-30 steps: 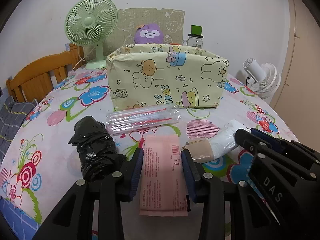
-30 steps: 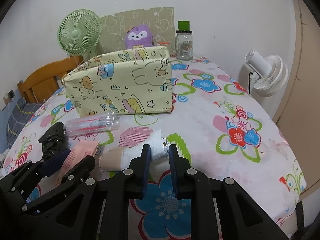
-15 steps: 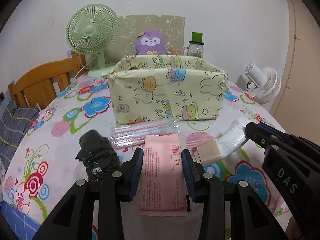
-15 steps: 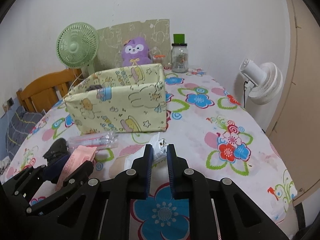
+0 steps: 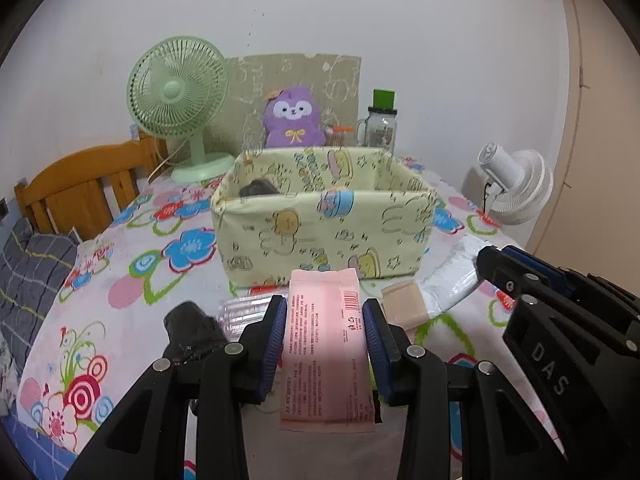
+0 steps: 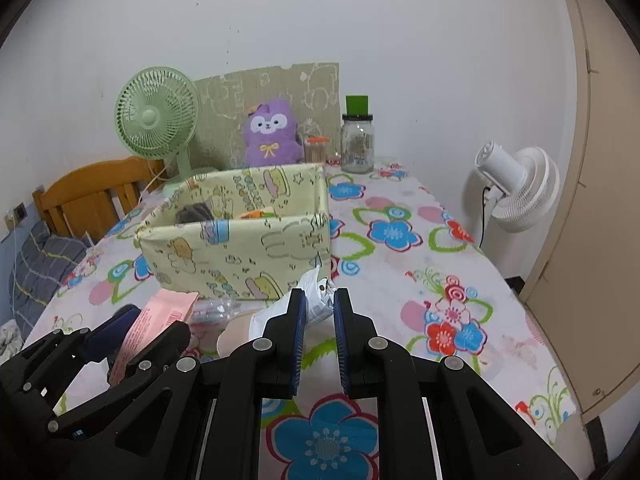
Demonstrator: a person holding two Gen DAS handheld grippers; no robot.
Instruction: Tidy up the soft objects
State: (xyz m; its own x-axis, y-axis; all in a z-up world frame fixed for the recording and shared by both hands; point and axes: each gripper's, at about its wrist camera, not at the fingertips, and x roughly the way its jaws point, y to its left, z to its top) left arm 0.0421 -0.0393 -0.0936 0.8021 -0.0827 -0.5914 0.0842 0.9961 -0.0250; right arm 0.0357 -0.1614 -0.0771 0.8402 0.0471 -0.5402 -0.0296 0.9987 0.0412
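My left gripper is shut on a flat pink packet, held off the flowered tablecloth in front of the yellow cartoon-print fabric box. My right gripper is shut on the end of a white plastic-wrapped pack. The pack's beige end hangs to the left. A black wrapped bundle and a clear tube pack lie on the table by my left fingers. In the box lies a dark item.
Behind the box stand a green desk fan, a purple plush and a glass jar. A white fan stands off the table's right edge. A wooden chair is at the left.
Both grippers have risen with the pink packet and the white pack in them. Both items have left the table, and the inside of the box has come into view.
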